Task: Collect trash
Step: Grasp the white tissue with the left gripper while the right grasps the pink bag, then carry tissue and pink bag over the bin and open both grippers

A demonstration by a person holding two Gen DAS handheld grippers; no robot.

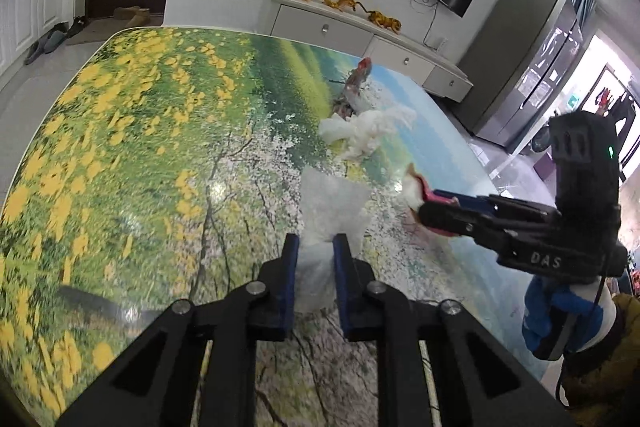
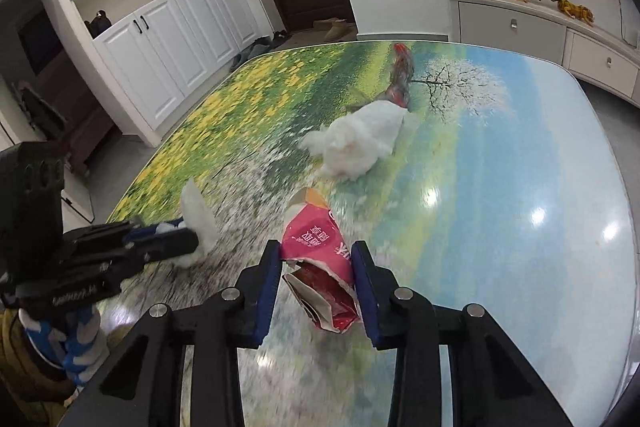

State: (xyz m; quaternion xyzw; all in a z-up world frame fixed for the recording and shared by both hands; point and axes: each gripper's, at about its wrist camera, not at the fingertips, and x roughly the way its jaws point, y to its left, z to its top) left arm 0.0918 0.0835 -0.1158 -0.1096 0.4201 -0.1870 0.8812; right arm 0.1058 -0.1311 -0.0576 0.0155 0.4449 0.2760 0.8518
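Note:
In the left wrist view my left gripper [image 1: 315, 247] is shut on a thin, see-through white plastic scrap [image 1: 330, 203] that stands up from between its blue pads. My right gripper [image 2: 317, 247] is shut on a torn pink tissue packet [image 2: 320, 243] just above the table, both pads against its sides. Each gripper shows in the other's view: the right gripper [image 1: 424, 203] with the pink packet [image 1: 416, 187], the left gripper [image 2: 192, 237] with the white scrap [image 2: 196, 215]. Farther back on the table lie a crumpled white tissue [image 2: 360, 143] and a red wrapper [image 2: 402, 79].
The table [image 2: 520, 147] has a glossy printed top with flowers and sky, and rounded edges. Beyond it stand a white low cabinet [image 2: 560, 31] with golden dragon figures, white cupboards [image 2: 160, 39], a dark door and a fridge [image 1: 532, 67]. Shoes lie on the floor by the door.

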